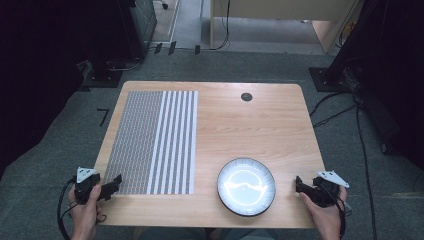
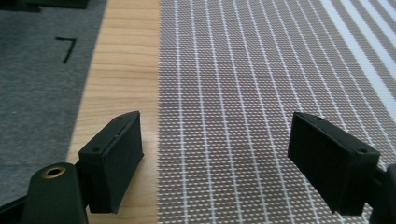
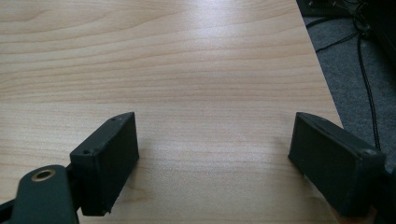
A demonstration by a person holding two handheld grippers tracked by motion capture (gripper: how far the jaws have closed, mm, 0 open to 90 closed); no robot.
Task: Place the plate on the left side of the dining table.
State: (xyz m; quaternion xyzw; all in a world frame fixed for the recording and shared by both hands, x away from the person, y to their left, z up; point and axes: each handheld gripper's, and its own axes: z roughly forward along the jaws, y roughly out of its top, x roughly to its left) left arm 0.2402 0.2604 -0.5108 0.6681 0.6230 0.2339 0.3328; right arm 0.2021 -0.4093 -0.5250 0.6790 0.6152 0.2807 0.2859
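Observation:
A woven grey placemat (image 1: 150, 142) with white stripes lies on the left half of the wooden table (image 1: 240, 125). A round plate (image 1: 246, 186) with a dark rim sits near the front edge, right of the mat. My left gripper (image 1: 116, 183) is held at the mat's front left corner, jaws wide apart and nothing between them; in the left gripper view the left gripper (image 2: 215, 154) looks over the placemat (image 2: 252, 93). My right gripper (image 1: 300, 184) is at the table's front right edge, right of the plate, open and empty; the right gripper (image 3: 212, 156) faces bare table (image 3: 187, 70).
A small dark round grommet (image 1: 246, 96) sits in the table's far side. Grey carpet (image 1: 60, 145) surrounds the table, with cables (image 1: 367, 150) on the right and dark equipment stands at the back. A black mark (image 2: 67, 48) is on the floor left of the table.

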